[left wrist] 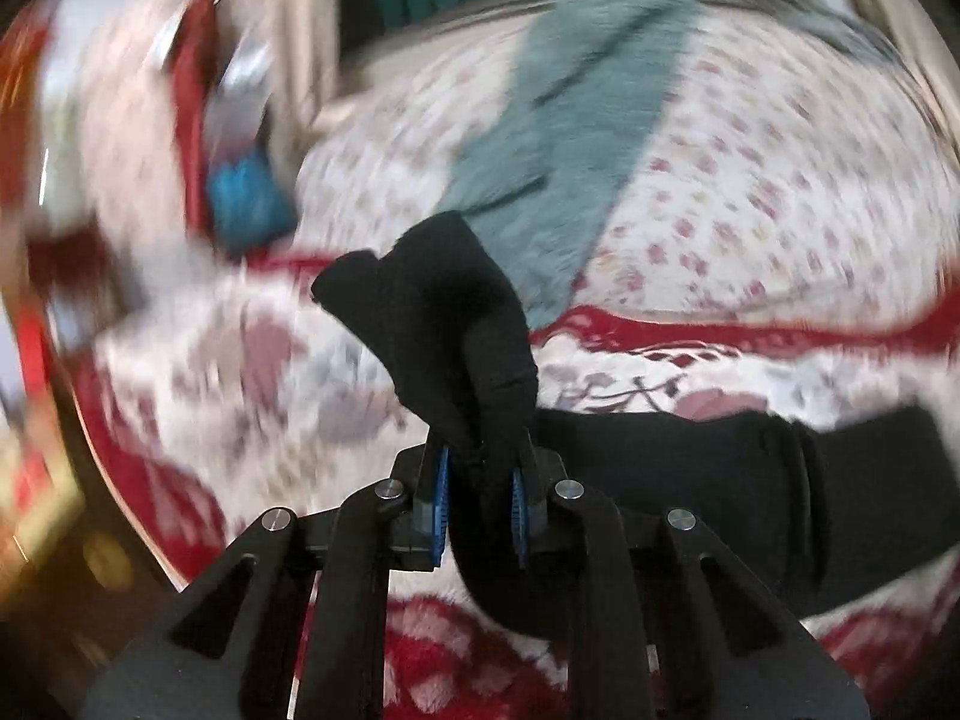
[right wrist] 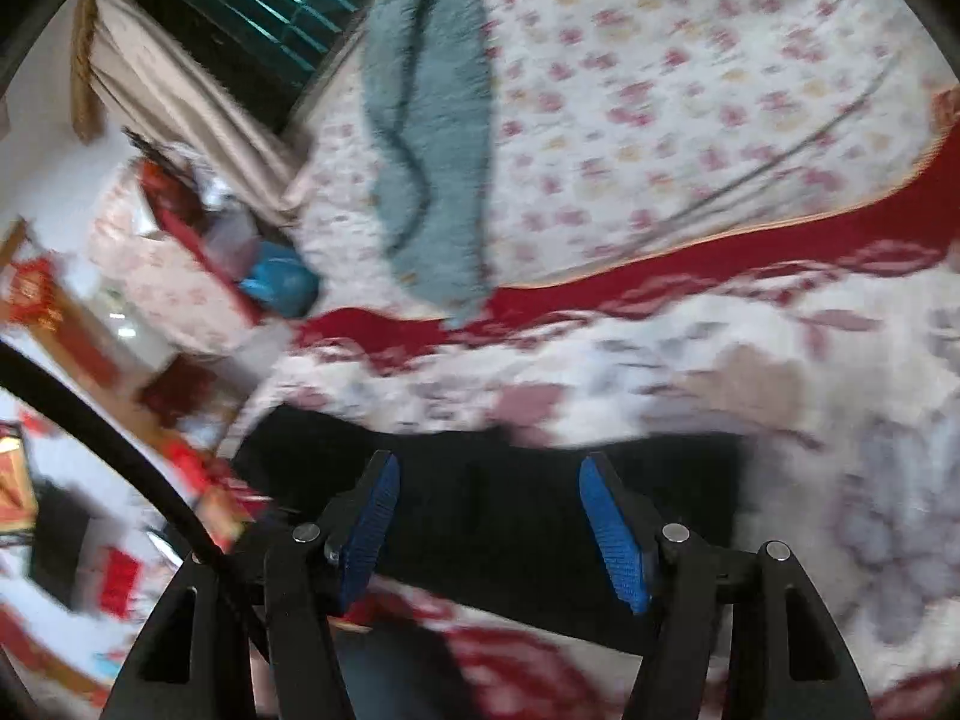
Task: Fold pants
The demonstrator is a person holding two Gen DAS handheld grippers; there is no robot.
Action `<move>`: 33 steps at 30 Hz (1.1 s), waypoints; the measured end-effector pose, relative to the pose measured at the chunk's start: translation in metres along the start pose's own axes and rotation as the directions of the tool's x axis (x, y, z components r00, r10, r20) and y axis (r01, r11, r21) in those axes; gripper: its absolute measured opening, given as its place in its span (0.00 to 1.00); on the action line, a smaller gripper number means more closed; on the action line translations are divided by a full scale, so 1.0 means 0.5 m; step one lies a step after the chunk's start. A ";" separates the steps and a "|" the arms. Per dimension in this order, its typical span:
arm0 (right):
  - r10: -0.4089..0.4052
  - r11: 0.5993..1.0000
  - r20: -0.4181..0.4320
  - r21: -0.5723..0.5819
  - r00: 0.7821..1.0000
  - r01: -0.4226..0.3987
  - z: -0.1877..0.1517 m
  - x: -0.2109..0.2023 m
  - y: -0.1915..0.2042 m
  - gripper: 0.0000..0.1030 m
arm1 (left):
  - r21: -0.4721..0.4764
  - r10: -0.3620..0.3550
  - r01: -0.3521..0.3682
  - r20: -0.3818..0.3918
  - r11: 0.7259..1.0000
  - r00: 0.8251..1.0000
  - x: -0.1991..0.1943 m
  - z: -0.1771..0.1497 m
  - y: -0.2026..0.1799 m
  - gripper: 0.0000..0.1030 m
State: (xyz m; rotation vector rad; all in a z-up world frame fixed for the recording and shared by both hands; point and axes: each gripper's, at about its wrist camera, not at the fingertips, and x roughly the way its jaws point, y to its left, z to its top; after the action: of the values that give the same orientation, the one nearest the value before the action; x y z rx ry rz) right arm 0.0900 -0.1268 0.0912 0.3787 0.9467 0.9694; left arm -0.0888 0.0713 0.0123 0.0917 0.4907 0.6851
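left tool (left wrist: 477,495) clamped on a bunched fold of black pants (left wrist: 720,480), cloth rising toward 12 o'clock, rest trailing toward 3 o'clock on floral bed (left wrist: 750,192), right tool (right wrist: 487,525) jaws apart above the pants, grey towel (right wrist: 429,138) at 11 o'clock

We see the pants (left wrist: 468,312) as matt black cloth, soft and without sheen, bunched between the ribbed blue pads (left wrist: 441,504) of the left gripper (left wrist: 480,501). The arms of that gripper look like matt black plastic, with small bright metal pins. On the right gripper (right wrist: 489,516) we note the same finely grooved blue pads (right wrist: 612,540) and dull black frame. The bed (right wrist: 690,120) carries a printed floral cloth, and across it lies a grey-green towel (right wrist: 429,138) with a rough, fuzzy pile.
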 end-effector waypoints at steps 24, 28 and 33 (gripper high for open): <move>0.438 0.850 -0.153 0.391 0.886 -0.353 0.007 0.122 -0.076 0.59 | 0.738 -0.250 -0.014 0.246 0.675 0.936 -0.195 -0.065 -0.276 0.15; 0.244 0.957 -0.264 0.220 0.933 -0.189 0.011 0.102 -0.089 0.14 | 0.828 -0.269 -0.026 0.211 0.560 0.940 -0.196 -0.088 -0.336 0.15; 0.169 0.970 -0.240 0.212 0.956 -0.118 0.025 0.065 -0.158 0.12 | 0.841 -0.296 0.041 0.144 0.540 0.944 -0.207 -0.057 -0.417 0.15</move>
State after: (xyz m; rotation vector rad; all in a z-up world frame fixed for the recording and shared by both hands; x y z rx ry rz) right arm 0.1492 -0.1411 0.0303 0.5013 1.2699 1.0793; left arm -0.0490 -0.1573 -0.0211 1.0351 0.5147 0.1733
